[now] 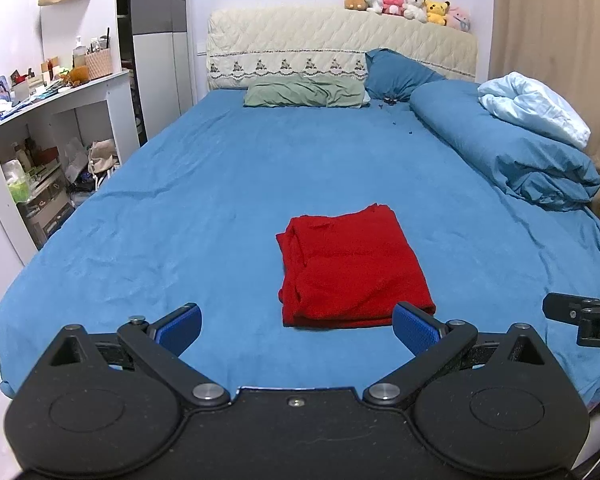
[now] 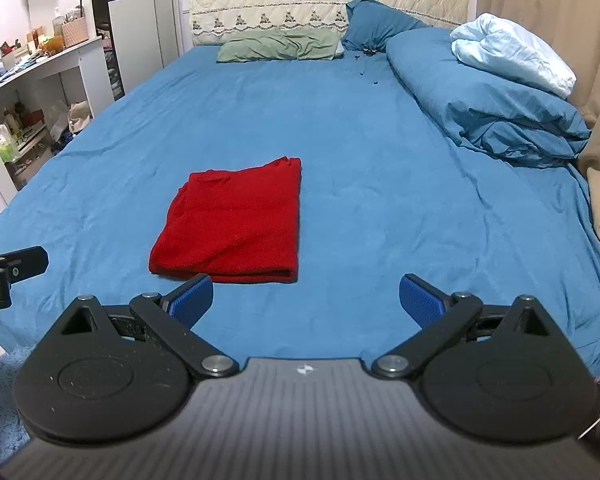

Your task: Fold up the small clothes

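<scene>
1. Red garment lies folded into a rough rectangle, flat on the blue bedsheet, near the foot edge of the bed. Layered fold edges show along its left side in the left wrist view.
2. Left gripper: jaws spread wide, nothing between them. Garment sits at 12 o'clock, just past the blue pads; the right pad overlaps the garment's near right corner in frame, contact can't be confirmed.
3. Right gripper: jaws released, wide apart, empty. Garment at 11 o'clock, its near edge just beyond the left pad.
4. Each gripper shows at the edge of the other's view, at 3 o'clock in the left view and 9 o'clock in the right.
5. Far end: green pillow against the quilted headboard, plush toys lined up on top.
6. Rolled blue duvet at 2 o'clock along the right side, a light blue blanket on it.
7. White shelf unit at 10 o'clock, cluttered.
</scene>
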`<state>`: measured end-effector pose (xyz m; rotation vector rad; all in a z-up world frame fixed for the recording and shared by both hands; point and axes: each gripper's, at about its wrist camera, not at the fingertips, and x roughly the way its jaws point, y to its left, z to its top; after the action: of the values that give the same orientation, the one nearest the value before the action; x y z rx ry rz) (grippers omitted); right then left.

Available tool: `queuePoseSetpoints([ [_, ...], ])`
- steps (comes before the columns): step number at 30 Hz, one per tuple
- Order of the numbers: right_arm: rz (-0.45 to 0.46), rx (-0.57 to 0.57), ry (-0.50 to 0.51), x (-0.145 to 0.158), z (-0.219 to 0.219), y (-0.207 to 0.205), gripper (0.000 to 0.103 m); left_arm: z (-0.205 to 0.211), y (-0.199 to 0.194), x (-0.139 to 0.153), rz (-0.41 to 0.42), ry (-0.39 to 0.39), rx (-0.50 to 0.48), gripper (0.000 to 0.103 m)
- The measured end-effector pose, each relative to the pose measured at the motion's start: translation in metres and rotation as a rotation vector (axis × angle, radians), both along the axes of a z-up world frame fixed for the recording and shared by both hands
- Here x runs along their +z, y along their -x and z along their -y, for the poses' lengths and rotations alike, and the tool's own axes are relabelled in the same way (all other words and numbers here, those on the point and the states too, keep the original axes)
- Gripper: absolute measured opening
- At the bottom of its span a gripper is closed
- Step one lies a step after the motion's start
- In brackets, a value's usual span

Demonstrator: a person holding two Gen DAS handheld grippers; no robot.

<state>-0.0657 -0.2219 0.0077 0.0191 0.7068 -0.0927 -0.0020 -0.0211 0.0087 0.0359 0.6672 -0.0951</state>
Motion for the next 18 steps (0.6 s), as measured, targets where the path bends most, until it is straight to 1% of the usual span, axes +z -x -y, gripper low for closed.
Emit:
queuePoseSetpoints([
  [18,0.003,-0.003,-0.004,0.0022,-0.0009,0.0021,0.103,-0.0042,0.0031,0.0021,0.01,-0.013,-0.003,0.103],
])
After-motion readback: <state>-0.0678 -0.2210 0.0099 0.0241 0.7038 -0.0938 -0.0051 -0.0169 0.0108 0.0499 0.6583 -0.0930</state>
